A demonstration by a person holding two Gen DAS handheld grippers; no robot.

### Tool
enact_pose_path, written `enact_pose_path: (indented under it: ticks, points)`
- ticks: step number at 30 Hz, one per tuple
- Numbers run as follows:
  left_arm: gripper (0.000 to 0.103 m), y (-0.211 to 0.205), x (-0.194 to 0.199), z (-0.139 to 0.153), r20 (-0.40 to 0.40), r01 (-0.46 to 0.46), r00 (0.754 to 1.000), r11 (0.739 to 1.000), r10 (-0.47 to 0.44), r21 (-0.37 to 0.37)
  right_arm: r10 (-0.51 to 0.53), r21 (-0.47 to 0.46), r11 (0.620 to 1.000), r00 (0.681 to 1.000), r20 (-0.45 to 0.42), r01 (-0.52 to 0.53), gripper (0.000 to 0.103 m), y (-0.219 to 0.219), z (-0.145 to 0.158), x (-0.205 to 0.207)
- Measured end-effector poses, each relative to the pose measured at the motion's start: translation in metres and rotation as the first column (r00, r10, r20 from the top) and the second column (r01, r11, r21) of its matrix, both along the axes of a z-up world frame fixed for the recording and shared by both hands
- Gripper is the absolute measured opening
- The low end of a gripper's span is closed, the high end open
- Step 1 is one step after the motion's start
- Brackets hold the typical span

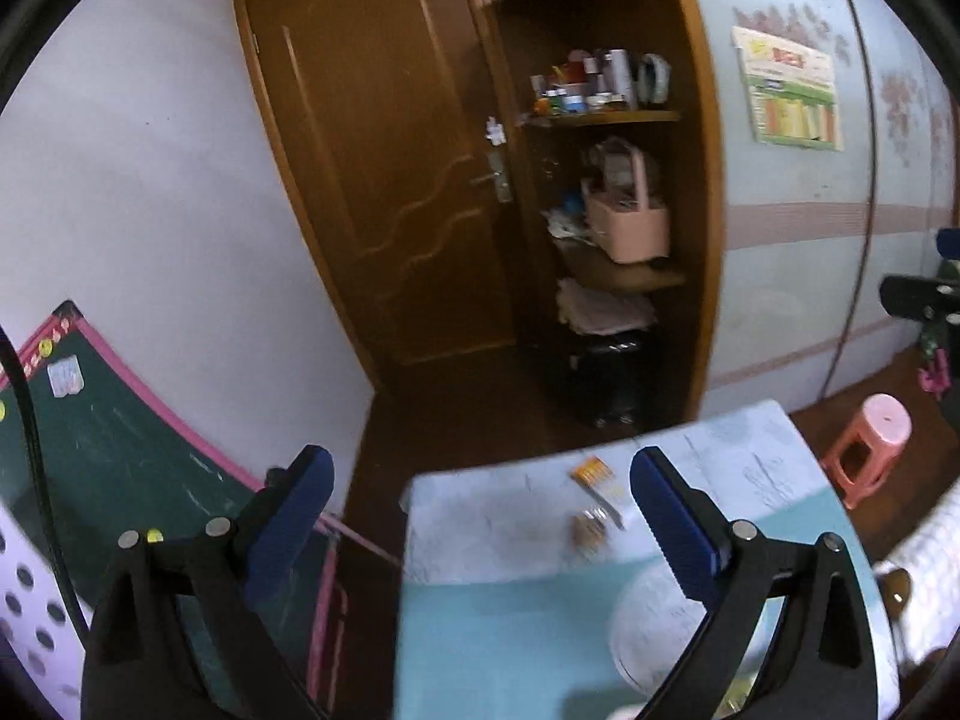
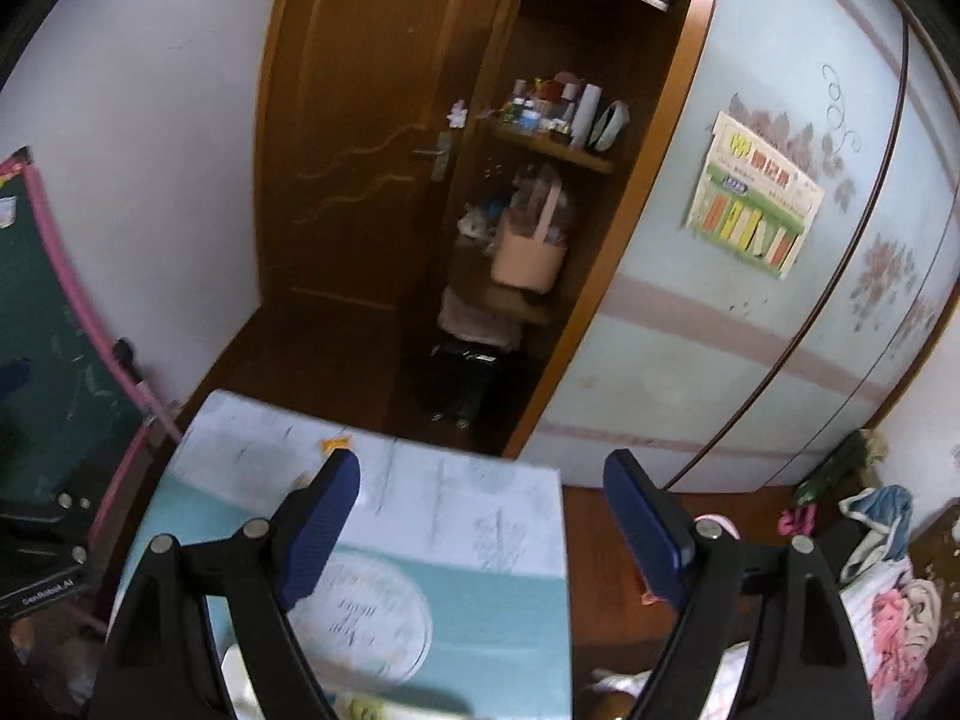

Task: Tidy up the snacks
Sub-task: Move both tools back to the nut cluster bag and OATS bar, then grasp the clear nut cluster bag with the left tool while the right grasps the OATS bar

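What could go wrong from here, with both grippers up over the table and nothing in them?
1. Both pictures are blurred, so aiming at the small snack packets may be hard; the open left gripper could nudge them instead of gripping.
2. The packets lie near the far edge of the table; a push could send them onto the floor.
3. The right gripper, also open, barely sees the packets, so a reach from it may miss.

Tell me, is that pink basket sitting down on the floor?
No, the pink basket stands on a wooden shelf in the open cabinet, well above the floor.
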State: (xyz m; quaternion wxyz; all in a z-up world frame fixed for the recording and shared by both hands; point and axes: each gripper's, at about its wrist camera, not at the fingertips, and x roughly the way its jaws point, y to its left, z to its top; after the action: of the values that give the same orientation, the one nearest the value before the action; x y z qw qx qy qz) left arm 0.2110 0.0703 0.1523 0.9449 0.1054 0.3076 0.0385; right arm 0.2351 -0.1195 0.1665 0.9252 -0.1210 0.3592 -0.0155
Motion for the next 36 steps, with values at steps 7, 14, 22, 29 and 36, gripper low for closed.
enact_pose_path:
  ticks: [7, 14, 22, 29, 36]
  points:
    - [0.099, 0.017, 0.107, -0.069, -0.195, -0.058, 0.98, 0.994, 0.04, -0.091, 0.052, 0.032, 0.998, 0.988, -0.147, -0.048, 0.084, 0.018, -0.066, 0.089]
    - [0.099, 0.006, 0.175, -0.198, -0.44, -0.065, 0.898, 0.99, 0.004, -0.123, 0.09, 0.08, 0.995, 0.94, -0.329, -0.067, 0.084, 0.039, -0.181, 0.163]
    - [0.089, -0.002, 0.203, -0.322, -0.607, -0.156, 0.794, 0.968, 0.003, -0.198, 0.06, 0.188, 0.982, 0.881, -0.469, 0.034, 0.08, 0.031, -0.284, 0.214]
    - [0.081, -0.001, 0.205, -0.364, -0.642, -0.203, 0.766, 0.94, -0.023, -0.276, 0.108, 0.253, 0.967, 0.845, -0.523, 0.033, 0.078, 0.048, -0.333, 0.228]
    - [0.078, 0.0, 0.197, -0.375, -0.632, -0.194, 0.772, 0.918, -0.074, -0.345, 0.154, 0.266, 0.964, 0.819, -0.552, -0.003, 0.077, 0.089, -0.367, 0.239]
